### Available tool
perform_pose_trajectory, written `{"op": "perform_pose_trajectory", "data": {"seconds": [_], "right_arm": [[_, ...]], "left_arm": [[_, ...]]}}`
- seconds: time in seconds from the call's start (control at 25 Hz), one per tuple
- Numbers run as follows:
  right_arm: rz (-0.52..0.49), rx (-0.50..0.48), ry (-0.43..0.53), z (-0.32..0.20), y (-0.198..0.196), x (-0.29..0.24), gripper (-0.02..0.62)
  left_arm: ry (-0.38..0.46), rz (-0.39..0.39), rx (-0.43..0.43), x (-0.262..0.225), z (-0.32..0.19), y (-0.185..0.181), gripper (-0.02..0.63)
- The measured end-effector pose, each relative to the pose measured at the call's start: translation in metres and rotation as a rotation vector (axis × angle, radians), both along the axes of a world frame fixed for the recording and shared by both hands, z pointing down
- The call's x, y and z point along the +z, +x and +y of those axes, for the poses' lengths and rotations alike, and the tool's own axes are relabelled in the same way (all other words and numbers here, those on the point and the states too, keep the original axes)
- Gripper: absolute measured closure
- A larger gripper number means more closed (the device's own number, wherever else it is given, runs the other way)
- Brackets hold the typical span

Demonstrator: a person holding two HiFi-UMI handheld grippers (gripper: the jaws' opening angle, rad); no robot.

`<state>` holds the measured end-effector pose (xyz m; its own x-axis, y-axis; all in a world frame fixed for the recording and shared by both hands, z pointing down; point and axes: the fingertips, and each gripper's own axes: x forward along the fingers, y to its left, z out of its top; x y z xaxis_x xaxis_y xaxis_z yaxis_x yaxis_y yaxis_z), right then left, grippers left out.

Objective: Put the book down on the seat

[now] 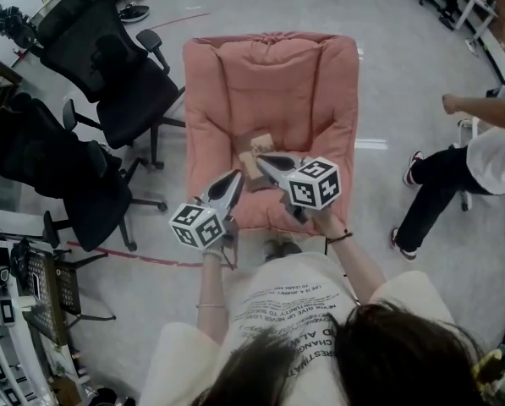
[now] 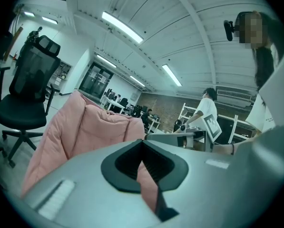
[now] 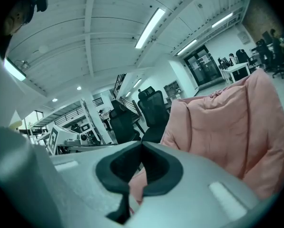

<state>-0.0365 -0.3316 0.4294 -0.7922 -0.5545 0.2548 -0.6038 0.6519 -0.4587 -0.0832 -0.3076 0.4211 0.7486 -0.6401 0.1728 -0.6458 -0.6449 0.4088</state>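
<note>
A small tan book [image 1: 257, 148] lies on the cushion of the pink padded seat [image 1: 269, 74], near its middle. My right gripper [image 1: 261, 160] is shut just in front of the book, its tip close beside it; whether it touches is unclear. In the right gripper view the right gripper [image 3: 142, 144] has its jaws together with only pink cushion [image 3: 227, 127] beyond. My left gripper [image 1: 235, 177] is shut too, above the seat's front edge, left of the book. The left gripper view has the left gripper [image 2: 142, 143] empty, facing the seat's side [image 2: 84, 127].
Two black office chairs [image 1: 108, 66] [image 1: 62, 172] stand left of the seat. A person [image 1: 468, 163] sits at the right on the grey floor. A wire rack [image 1: 32, 286] is at the lower left. Desks and more people show far off in the gripper views.
</note>
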Motion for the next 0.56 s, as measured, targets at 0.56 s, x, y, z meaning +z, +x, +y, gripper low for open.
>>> {"op": "perform_pose_trajectory", "data": {"seconds": [0.56], "right_arm": [[-0.004, -0.025, 0.037, 0.007, -0.004, -0.013, 0.594]], "left_arm": [[0.024, -0.008, -0.007, -0.009, 0.005, -0.002, 0.609]]}}
